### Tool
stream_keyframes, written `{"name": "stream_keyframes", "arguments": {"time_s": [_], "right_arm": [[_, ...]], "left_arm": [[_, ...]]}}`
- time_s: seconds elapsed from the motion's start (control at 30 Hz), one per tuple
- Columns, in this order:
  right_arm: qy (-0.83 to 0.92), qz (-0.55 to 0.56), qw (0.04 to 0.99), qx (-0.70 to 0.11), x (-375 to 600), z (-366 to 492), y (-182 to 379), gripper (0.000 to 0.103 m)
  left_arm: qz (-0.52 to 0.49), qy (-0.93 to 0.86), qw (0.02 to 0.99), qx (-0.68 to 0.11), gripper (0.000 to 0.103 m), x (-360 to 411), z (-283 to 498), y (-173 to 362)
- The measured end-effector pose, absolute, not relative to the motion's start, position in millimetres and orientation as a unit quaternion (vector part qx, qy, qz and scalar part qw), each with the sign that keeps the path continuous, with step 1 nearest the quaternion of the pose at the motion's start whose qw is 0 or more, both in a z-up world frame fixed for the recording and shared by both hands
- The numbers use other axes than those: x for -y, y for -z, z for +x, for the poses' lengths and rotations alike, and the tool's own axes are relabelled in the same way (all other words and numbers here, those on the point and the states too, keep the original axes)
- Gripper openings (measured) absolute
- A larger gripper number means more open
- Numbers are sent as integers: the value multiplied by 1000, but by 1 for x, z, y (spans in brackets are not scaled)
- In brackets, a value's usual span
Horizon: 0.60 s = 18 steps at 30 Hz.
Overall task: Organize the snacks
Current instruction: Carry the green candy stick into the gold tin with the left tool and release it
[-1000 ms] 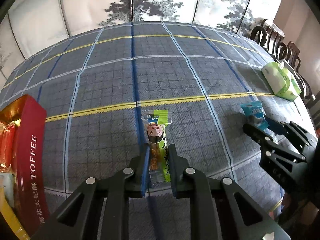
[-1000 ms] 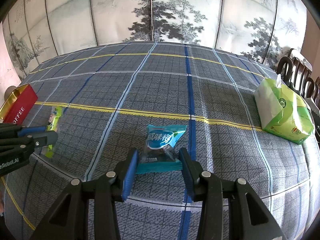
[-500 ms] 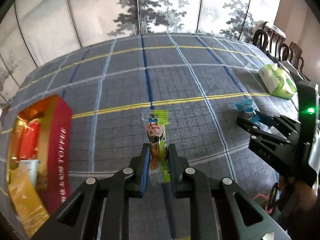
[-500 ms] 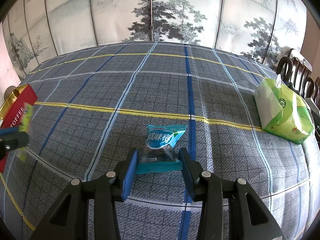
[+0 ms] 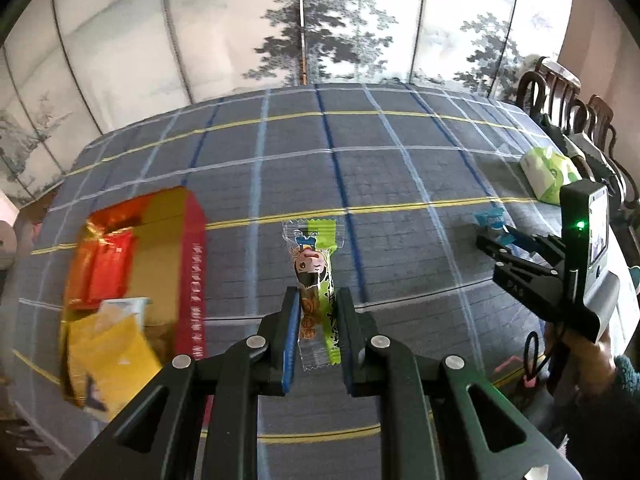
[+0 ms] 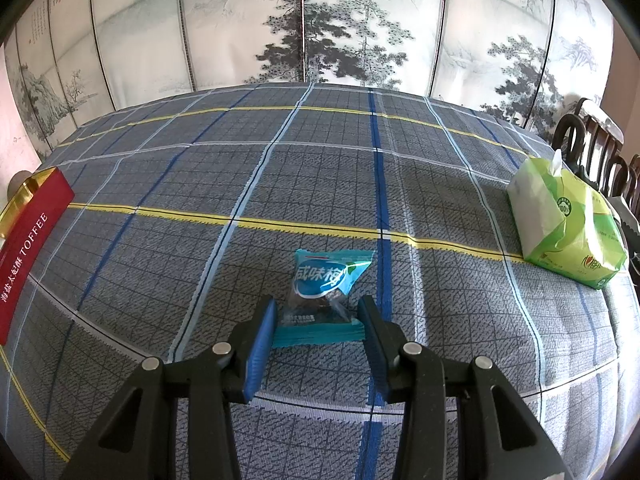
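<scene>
Left gripper (image 5: 316,320) clenched on green stick snack (image 5: 316,276), held above plaid tablecloth (image 5: 400,184) beside red toffee box (image 5: 192,280), right gripper (image 6: 318,332) grasping blue snack packet (image 6: 326,284) resting on cloth, tissue pack (image 6: 568,224) at right.

- Behind the table I see a folding screen (image 6: 320,28) of pale panels painted with ink pines and misty hills; thin dark strips separate the panels.
- The table wears a grey plaid tablecloth (image 6: 320,184) crossed by blue, pale-blue and yellow lines.
- On my right, dark carved wooden chairs (image 5: 560,96) stand against the table's far edge.
- A pinkish wall (image 6: 628,92) shows beyond the screen on the right.
- Soft daylight lies evenly over the cloth, with a brighter patch along the right side.
</scene>
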State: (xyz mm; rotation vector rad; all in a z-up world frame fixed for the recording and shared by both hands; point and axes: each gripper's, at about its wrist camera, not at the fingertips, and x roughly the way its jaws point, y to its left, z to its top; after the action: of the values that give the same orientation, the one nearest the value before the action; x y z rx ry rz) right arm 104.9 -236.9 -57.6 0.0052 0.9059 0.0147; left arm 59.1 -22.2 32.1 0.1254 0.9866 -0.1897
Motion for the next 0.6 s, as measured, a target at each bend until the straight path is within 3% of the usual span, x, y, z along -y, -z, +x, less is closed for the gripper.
{"name": "stream_keyframes", "arguments": {"time_s": [0.3, 0.6], "right_arm": [[-7, 2, 899, -438, 237, 105, 58, 43], [-6, 2, 899, -438, 237, 105, 57, 43]], "left_arm": [[65, 40, 882, -465, 15, -35, 65, -46], [48, -30, 868, -493, 15, -103, 88, -27]]}}
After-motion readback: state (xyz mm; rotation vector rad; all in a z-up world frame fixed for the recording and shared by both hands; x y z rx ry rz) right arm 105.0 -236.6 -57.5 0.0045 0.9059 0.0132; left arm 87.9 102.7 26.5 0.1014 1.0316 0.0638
